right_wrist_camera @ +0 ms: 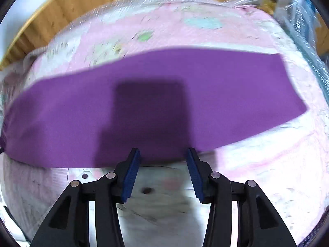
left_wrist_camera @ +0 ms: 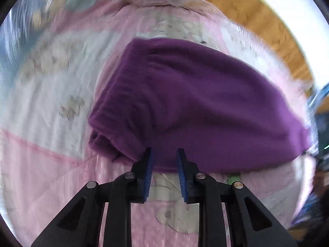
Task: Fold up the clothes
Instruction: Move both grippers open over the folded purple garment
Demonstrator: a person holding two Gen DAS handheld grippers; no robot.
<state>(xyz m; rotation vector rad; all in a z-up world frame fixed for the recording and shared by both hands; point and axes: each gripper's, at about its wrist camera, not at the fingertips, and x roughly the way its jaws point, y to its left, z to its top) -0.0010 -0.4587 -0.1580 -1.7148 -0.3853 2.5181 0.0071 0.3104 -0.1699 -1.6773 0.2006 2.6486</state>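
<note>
A purple fleece garment (left_wrist_camera: 195, 107) lies folded lengthwise on a pink and white patterned quilt (left_wrist_camera: 41, 123). Its gathered waistband end shows at the left in the left wrist view. My left gripper (left_wrist_camera: 164, 154) is open, its blue-padded fingertips just at the garment's near edge with nothing between them. In the right wrist view the same purple garment (right_wrist_camera: 226, 94) stretches as a long flat band across the quilt (right_wrist_camera: 257, 175). My right gripper (right_wrist_camera: 163, 154) is open and wider, hovering at the near edge, casting a dark shadow on the cloth.
A wooden headboard or wall panel (left_wrist_camera: 257, 20) runs behind the bed. Clear plastic-wrapped items (right_wrist_camera: 304, 26) sit at the far right corner in the right wrist view. Both views are blurred by motion.
</note>
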